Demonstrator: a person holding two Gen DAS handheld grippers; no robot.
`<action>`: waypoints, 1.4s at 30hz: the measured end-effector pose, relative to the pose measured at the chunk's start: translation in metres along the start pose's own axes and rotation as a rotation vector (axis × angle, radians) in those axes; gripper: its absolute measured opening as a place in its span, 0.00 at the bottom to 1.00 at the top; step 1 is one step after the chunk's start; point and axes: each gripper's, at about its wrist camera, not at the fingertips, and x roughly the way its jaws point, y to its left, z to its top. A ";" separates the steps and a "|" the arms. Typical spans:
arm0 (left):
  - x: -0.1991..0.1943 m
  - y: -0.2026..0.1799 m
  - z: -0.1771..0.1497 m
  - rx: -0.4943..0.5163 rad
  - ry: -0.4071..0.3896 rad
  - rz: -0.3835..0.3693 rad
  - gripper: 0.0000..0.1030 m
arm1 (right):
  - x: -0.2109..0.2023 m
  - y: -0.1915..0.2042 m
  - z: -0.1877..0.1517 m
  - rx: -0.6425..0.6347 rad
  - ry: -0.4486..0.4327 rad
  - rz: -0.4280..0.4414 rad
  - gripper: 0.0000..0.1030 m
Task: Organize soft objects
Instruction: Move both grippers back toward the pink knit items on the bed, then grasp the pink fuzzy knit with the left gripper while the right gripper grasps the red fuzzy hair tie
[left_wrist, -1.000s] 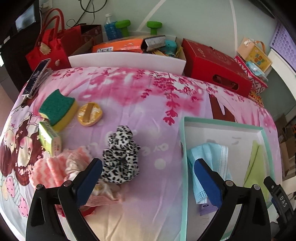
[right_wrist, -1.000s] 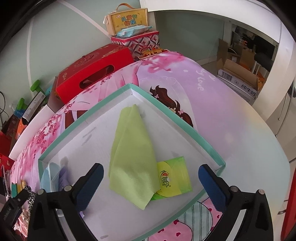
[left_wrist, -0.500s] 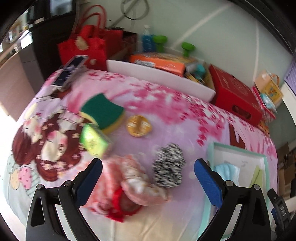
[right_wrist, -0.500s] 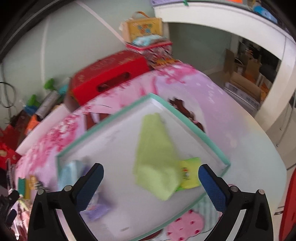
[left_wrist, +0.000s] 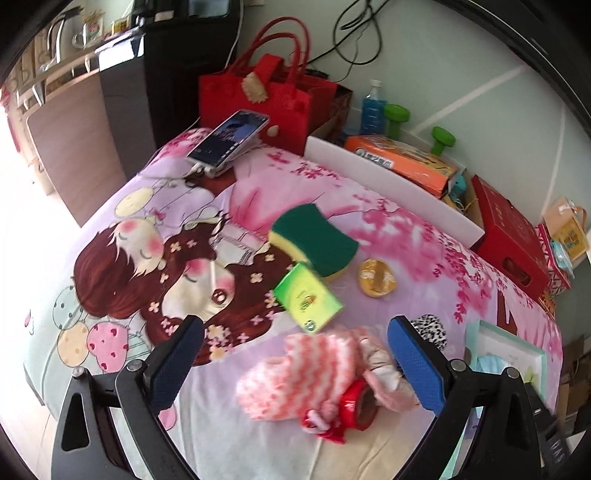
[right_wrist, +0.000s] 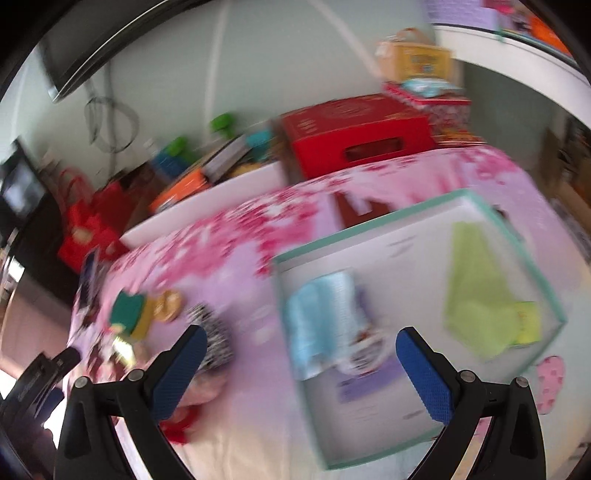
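- The left gripper (left_wrist: 295, 365) hung over the patterned sheet (left_wrist: 388, 236) with its blue fingers (left_wrist: 177, 363) spread wide and nothing between them.
- A pink-and-white knitted sock (left_wrist: 295, 373) lay between those fingers, nearer the right one, with a red tape roll (left_wrist: 360, 404) touching its near end.
- A leopard-print scrunchie (left_wrist: 430, 328) showed just beyond the right finger, partly hidden by it.
- Ahead of the fingers lay a green packet (left_wrist: 308, 297), a green-and-yellow sponge (left_wrist: 314, 240) and a round orange item (left_wrist: 376, 277).
- The right gripper (right_wrist: 301, 369) was likewise spread and empty; its view was blurred.
- Beyond its right finger sat the teal-rimmed white box (right_wrist: 373, 225), holding a light blue mask (right_wrist: 319, 314) and a lime green cloth (right_wrist: 476, 288) farther right.
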 end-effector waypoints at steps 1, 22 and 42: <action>0.002 0.003 0.000 -0.006 0.014 0.000 0.97 | 0.004 0.011 -0.004 -0.027 0.020 0.024 1.00; 0.058 0.072 -0.030 -0.182 0.245 0.051 0.97 | 0.067 0.113 -0.093 -0.231 0.374 0.207 1.00; 0.061 0.097 -0.032 -0.308 0.261 0.038 0.97 | 0.084 0.127 -0.107 -0.158 0.471 0.276 1.00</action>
